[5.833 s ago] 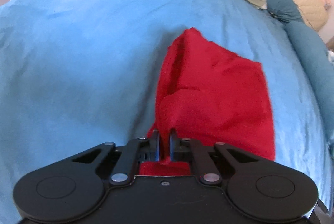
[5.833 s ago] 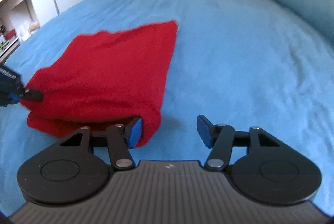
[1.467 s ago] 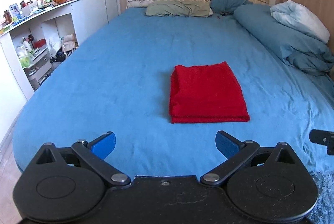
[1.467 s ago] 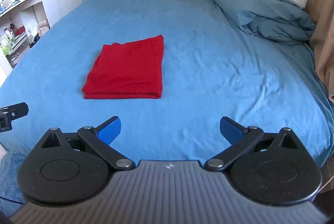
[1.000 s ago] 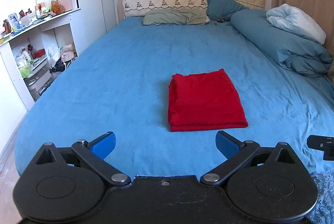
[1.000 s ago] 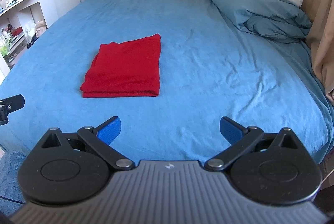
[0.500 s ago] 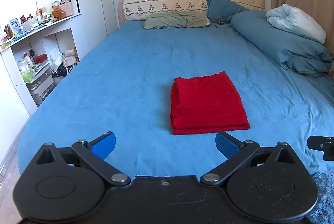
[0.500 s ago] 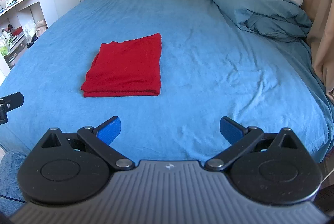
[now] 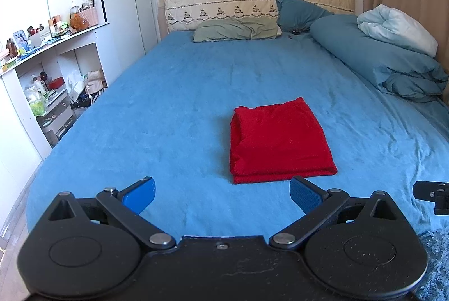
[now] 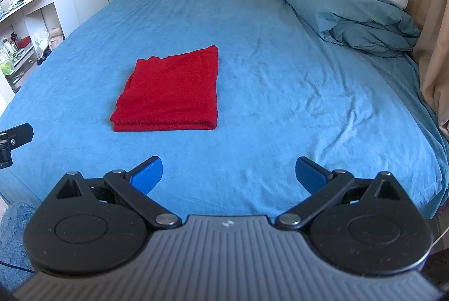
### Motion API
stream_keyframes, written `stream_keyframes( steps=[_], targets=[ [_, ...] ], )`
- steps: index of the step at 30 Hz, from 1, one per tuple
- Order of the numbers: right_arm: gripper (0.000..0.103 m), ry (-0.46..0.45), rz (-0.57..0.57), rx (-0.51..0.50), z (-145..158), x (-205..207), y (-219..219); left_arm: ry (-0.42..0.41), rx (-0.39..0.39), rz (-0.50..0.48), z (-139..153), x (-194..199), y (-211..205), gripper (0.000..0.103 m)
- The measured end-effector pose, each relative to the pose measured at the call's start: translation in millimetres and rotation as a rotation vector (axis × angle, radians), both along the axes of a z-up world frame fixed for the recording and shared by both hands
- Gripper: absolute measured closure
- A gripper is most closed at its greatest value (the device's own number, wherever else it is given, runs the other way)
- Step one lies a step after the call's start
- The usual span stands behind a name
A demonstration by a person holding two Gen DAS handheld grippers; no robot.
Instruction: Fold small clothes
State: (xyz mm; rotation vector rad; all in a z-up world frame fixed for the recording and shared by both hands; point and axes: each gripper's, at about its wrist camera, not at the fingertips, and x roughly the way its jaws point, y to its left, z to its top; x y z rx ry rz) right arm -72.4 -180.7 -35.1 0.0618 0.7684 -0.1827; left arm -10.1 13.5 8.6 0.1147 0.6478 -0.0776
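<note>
I am looking over a wide bed [image 9: 174,110] with a blue sheet, a rolled teal duvet [image 10: 350,12] along its right side and pillows [image 9: 235,31] by the headboard, and both rigs are held back at the foot end, clear of everything. On the sheet, about mid-bed and a little to my left in the right wrist view, lies the red garment [image 9: 276,138], folded into a neat flat rectangle with its stacked edges facing me. The fold looks finished to me, so what remains is at most a tidy or a move. I judge it light, soft and limp, a fuzzy knit that will grip the pads well but sag and spill open if I lift it by one layer. If I pick it up, I would pinch through the whole stack at the two near corners, one per side, or slide a finger under the near edge where the layers show. The left tongs [image 9: 221,193] stand wide apart and hold nothing; the right tongs [image 10: 228,173] are equally wide and empty, well short of the cloth. The blue pads [image 10: 147,174] look clean.
</note>
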Motion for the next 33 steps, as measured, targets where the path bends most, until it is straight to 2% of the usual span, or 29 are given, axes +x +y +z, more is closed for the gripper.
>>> stream_keyframes(
  steps=[10,16,21,33],
  targets=[
    [0.0,0.003,0.001,0.002,-0.1,0.4,1.3,0.004,-0.01,-0.002,1.5,1.8,4.3,0.0],
    [0.0,0.008,0.008,0.004,0.1,1.6,-0.7,0.017,-0.046,-0.002,3.5,3.3,9.1,0.0],
    [0.0,0.006,0.009,0.006,0.3,1.7,0.9,0.014,-0.023,-0.001,4.1,2.6,8.5,0.0],
    [0.0,-0.003,0.001,0.005,0.9,1.4,1.4,0.008,-0.047,-0.004,3.5,2.0,13.5,0.0]
  ],
)
